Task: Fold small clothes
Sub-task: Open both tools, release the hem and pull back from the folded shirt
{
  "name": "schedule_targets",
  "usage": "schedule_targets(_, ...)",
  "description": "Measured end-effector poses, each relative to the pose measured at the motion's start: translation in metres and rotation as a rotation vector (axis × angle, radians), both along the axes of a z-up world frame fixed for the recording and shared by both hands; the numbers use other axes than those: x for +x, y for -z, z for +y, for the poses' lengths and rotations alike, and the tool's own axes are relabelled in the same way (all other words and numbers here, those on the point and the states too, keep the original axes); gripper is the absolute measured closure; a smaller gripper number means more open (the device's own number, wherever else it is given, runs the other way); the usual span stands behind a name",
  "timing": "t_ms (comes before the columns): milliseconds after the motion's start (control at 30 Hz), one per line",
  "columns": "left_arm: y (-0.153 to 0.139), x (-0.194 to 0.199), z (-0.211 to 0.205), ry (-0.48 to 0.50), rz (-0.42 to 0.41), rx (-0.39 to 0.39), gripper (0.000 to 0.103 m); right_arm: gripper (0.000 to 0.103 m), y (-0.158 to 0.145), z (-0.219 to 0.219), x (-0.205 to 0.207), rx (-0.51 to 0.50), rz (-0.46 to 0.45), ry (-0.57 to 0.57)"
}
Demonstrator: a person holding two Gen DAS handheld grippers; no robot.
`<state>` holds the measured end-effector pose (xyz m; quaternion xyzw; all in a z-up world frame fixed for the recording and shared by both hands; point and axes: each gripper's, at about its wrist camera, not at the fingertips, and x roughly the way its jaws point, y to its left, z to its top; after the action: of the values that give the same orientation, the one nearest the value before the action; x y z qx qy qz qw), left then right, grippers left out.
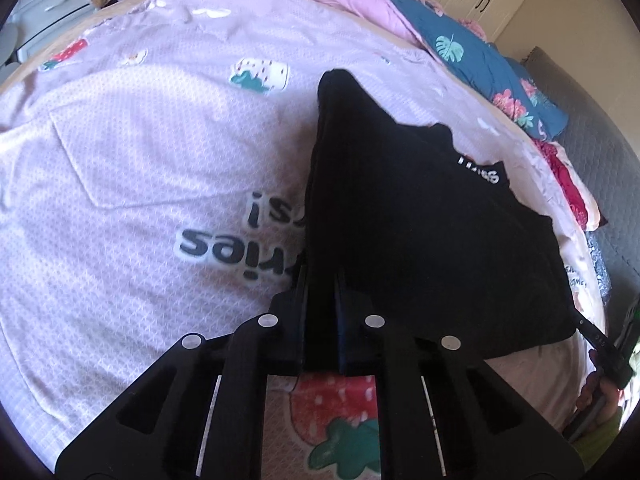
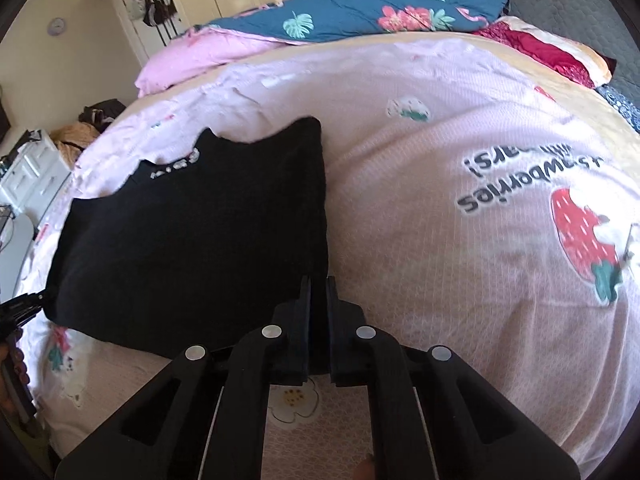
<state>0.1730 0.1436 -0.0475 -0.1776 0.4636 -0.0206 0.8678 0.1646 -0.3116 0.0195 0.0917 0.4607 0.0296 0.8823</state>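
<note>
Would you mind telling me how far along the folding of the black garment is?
Done: the black garment lies spread flat on the pink bedspread. In hand: the left gripper and the right gripper are each shut on a near corner of it. Left: no fold shows yet, so the near edge has yet to be carried over.

Support: bed (image 2: 440, 128), pink strawberry-print cover | On it: black garment (image 2: 192, 232); blue floral quilt (image 2: 360, 8) at far edge

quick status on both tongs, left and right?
Left tongs: closed on the near left corner of the black garment.
Right tongs: closed on its near right corner.
</note>
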Motion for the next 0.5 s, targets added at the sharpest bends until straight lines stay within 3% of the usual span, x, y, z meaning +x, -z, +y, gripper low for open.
schedule_targets(33, 0.000, -0.001, 0.000, 0.001, 0.001, 0.002, 0.098, 0.096, 0.001, 0.000, 0.000, -0.007, 0.003, 0.008)
schedule_targets(133, -0.003, -0.005, -0.001, 0.005, 0.003, 0.033, 0.095, 0.078, -0.002, 0.001, -0.001, -0.039, 0.003, 0.023)
schedule_targets(200, -0.004, -0.007, -0.002, 0.009, 0.007, 0.046, 0.094, 0.077, -0.003, 0.001, -0.004, -0.039, -0.002, 0.025)
schedule_targets(267, -0.007, -0.008, -0.004, 0.010, 0.009, 0.059, 0.093, 0.069, -0.004, 0.000, -0.006, -0.043, 0.000, 0.035)
schedule_targets(500, -0.010, -0.015, -0.009, 0.016, 0.019, 0.093, 0.091, 0.056, -0.011, -0.005, -0.019, -0.035, -0.011, 0.050)
